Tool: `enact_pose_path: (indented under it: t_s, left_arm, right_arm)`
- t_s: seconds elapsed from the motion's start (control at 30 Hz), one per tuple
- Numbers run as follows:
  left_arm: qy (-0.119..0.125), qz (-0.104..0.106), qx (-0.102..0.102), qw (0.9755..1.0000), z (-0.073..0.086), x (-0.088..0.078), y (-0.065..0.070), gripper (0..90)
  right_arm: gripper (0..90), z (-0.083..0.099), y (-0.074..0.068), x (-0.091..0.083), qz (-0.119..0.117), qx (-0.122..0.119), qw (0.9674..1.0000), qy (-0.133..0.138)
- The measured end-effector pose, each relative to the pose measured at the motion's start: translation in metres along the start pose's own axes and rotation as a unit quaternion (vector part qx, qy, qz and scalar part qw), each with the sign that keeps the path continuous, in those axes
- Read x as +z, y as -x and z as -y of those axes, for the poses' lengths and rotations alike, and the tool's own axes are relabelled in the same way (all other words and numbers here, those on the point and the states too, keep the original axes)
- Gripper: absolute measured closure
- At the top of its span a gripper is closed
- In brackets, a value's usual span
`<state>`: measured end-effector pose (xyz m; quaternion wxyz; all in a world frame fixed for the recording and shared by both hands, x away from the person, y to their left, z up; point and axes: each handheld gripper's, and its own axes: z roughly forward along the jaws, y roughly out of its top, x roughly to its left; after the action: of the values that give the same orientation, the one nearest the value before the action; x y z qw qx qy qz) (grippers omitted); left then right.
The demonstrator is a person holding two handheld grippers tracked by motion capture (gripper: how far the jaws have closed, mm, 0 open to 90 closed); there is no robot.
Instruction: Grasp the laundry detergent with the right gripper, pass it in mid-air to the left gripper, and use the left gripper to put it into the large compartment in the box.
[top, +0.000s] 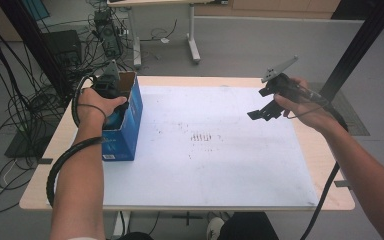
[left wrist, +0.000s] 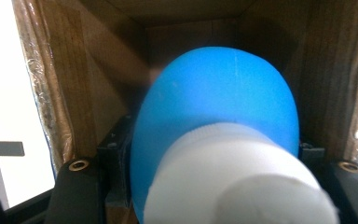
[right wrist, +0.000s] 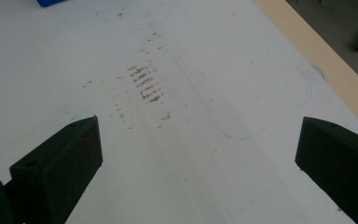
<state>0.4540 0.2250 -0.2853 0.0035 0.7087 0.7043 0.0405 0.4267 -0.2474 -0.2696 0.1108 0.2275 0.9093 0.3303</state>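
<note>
Scuffed white tabletop (top: 220, 165); left tongs (left wrist: 205, 186) clamp rounded blue bottle (left wrist: 214, 98); right tongs (right wrist: 200, 163) agape.

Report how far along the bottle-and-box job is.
Done: the left gripper is shut on the blue bottle with the white cap. In hand: the bottle sits inside the open blue box. Left: letting go or lifting, I cannot tell which; the right gripper hangs open above the white mat.

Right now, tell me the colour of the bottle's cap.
White, on a blue bottle; the cap shows best in the left gripper view.
</note>
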Motion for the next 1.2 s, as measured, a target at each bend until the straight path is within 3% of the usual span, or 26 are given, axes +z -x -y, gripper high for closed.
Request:
enact_pose_path:
  t_s: [1.2]
  left_arm:
    - [0.001, -0.006, 0.001, 1.0, 0.0, 0.0001, 0.0026, 35.6]
  right_arm:
    - [0.3, 0.002, 0.0024, -0.0054, 0.004, 0.001, 1.0, 0.0]
